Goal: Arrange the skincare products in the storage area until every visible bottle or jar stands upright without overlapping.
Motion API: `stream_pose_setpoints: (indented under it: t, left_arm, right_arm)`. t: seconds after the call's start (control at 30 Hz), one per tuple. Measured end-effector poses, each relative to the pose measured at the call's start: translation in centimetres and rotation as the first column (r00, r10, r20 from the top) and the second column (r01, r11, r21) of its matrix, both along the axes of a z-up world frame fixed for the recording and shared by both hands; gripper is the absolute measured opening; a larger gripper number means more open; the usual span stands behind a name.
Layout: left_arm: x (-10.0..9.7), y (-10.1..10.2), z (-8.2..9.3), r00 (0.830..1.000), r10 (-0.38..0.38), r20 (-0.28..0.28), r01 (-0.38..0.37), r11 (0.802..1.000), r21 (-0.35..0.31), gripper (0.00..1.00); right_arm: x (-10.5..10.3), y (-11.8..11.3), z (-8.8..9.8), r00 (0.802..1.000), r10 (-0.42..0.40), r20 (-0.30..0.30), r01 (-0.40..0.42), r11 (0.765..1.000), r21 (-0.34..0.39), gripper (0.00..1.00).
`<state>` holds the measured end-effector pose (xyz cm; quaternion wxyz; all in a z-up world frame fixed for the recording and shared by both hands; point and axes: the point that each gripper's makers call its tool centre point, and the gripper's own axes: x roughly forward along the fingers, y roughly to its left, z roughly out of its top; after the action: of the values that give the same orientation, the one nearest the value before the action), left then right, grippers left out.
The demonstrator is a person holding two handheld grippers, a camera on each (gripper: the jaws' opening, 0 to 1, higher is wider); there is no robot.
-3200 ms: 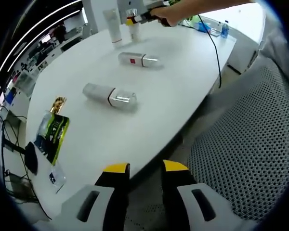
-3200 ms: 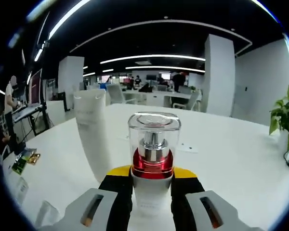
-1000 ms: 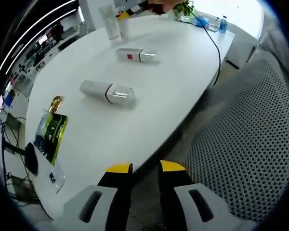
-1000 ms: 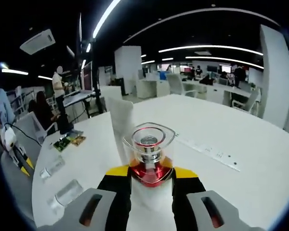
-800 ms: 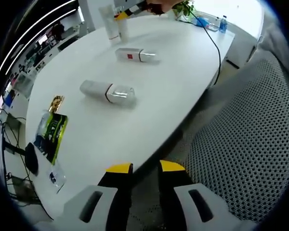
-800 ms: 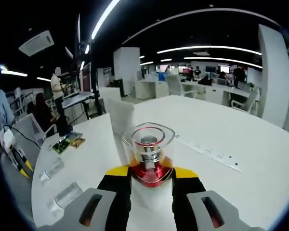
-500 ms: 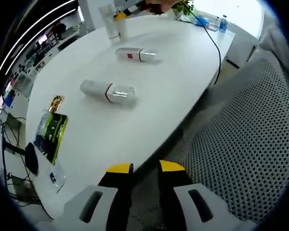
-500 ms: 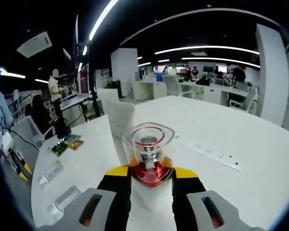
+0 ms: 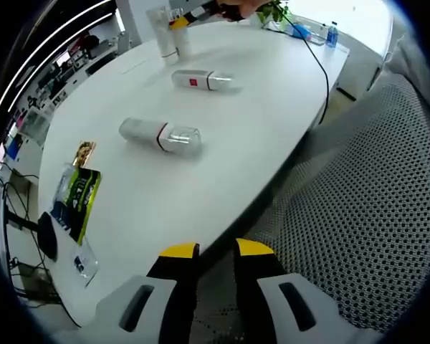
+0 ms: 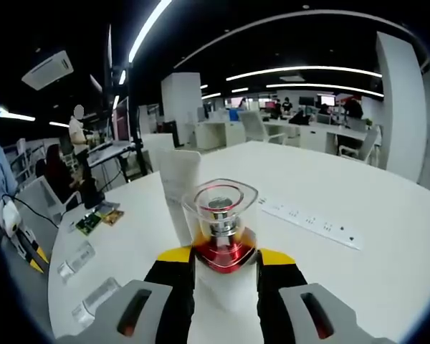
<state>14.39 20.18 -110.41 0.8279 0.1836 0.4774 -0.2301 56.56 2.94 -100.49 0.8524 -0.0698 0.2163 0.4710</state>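
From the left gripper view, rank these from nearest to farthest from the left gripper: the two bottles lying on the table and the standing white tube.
1. The clear-capped bottle lying mid-table, up and left of the left gripper.
2. The red-labelled bottle lying farther up the table.
3. The white tube standing at the far end, next to the right gripper.

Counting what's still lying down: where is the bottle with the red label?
In the left gripper view, the red-label bottle lies on its side on the white table, between the upright tube and another fallen bottle.
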Motion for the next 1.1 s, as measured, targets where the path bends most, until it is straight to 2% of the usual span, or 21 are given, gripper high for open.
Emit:
stream_pose_setpoints:
  t: [0.3, 0.53, 0.67, 0.77, 0.9, 1.1]
  left_arm:
    - [0.0, 0.0, 0.0, 1.0, 0.003, 0.003, -0.003, 1.0, 0.0, 0.15]
    - [0.1, 0.1, 0.0, 1.0, 0.003, 0.003, -0.003, 1.0, 0.005, 0.15]
    - [0.1, 0.1, -0.1, 1.0, 0.003, 0.002, -0.003, 1.0, 0.007, 0.14]
    - [0.1, 0.2, 0.0, 1.0, 0.005, 0.003, -0.005, 1.0, 0.009, 0.15]
    - [0.1, 0.2, 0.0, 1.0, 0.006, 0.01, -0.006, 1.0, 0.011, 0.15]
    - [0.3, 0.4, 0.2, 1.0, 0.014, 0.021, -0.014, 1.0, 0.015, 0.15]
  right_arm:
    - [-2.3, -1.7, -1.1, 0.998, -0.053, -0.04, 0.054, 0.998, 0.02, 0.33]
    - [-7.1, -2.4, -3.7, 0.986, -0.097, -0.136, 0.1, 0.995, 0.015, 0.38]
    - [-11.0, -1.3, -5.1, 0.979, -0.065, -0.194, 0.069, 0.998, 0.012, 0.4]
    - [-13.5, -0.2, -5.5, 0.974, -0.044, -0.221, 0.049, 0.999, 0.017, 0.42]
    - [-16.6, 1.5, -5.7, 0.954, -0.027, -0.298, 0.037, 0.999, 0.028, 0.48]
    - [-20.5, 3.8, -5.9, 0.954, 0.024, -0.3, -0.023, 1.0, 0.005, 0.51]
